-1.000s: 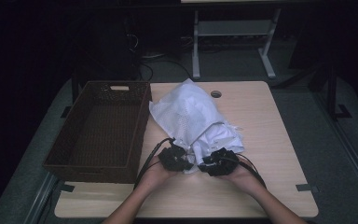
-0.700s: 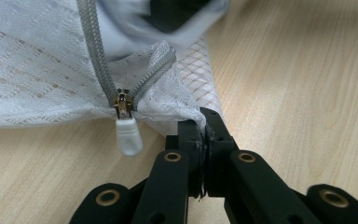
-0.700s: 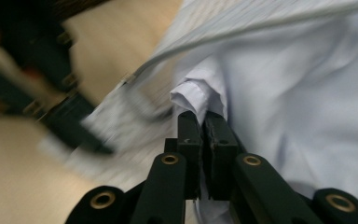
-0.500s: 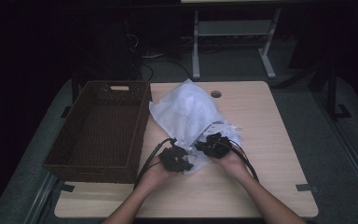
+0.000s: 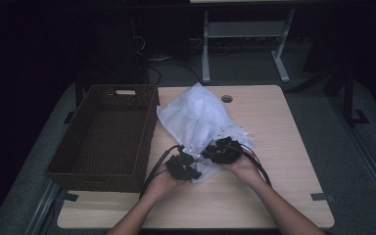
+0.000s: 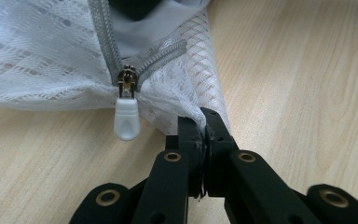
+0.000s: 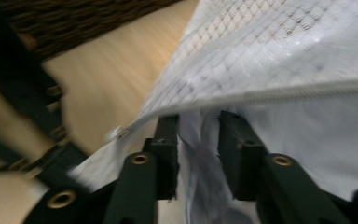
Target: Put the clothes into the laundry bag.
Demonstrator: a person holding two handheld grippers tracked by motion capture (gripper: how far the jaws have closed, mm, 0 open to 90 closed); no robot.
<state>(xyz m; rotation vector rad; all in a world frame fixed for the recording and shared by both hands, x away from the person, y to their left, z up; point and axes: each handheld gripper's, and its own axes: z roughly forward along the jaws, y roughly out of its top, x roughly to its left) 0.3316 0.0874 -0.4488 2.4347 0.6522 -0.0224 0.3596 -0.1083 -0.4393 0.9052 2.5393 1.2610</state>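
A white mesh laundry bag (image 5: 198, 117) lies on the wooden table (image 5: 274, 127), its zipped end toward me. My left gripper (image 6: 204, 122) is shut on the bag's mesh corner, just right of the white zipper pull (image 6: 127, 120); in the high view this gripper (image 5: 183, 166) sits at the bag's near left corner. My right gripper (image 5: 223, 151) is at the bag's near end. In its own view the right gripper (image 7: 200, 135) stands open under the zipper edge (image 7: 279, 93), with white cloth (image 7: 205, 158) lying loosely between its fingers.
A dark brown wicker basket (image 5: 81, 147) stands left of the bag, close to my left hand. The table has a round cable hole (image 5: 226, 98) at the back. Bare wood lies to the right of the bag and in front of it.
My right gripper has moved away from me and slightly left, from beside the bag's end into its opening. The left gripper has kept its hold in place.
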